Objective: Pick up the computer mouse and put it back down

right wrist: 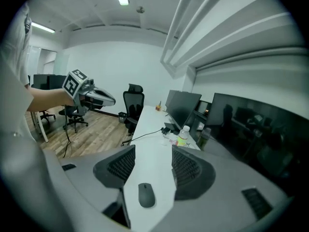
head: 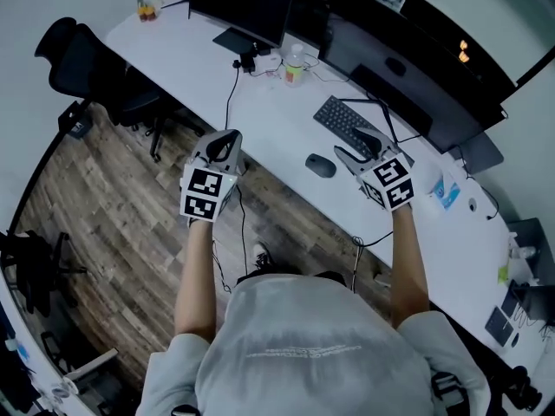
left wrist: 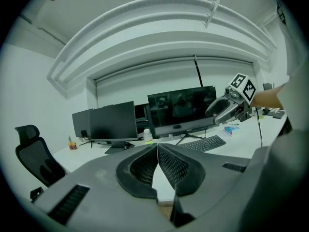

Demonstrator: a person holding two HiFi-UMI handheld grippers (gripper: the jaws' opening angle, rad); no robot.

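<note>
Mouse (right wrist: 146, 195) on desk (right wrist: 145, 129) (right gripper (right wrist: 153, 149) spread).

I see long white desk (head: 269, 133) running diagonally, upper left to right edge. Black keyboard (head: 338, 120) centre right, dark monitor (head: 247, 3) top centre, bottle (head: 295, 69) near its stand. Black office chair (head: 74, 59) upper left on wood floor (head: 104, 206).

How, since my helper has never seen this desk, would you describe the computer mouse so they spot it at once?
Find the long white desk, then the dark keyboard on it. Nearer the front edge, just ahead of the right gripper, lies the computer mouse: a small, smooth, dark grey oval, alone on bare white surface.
</note>
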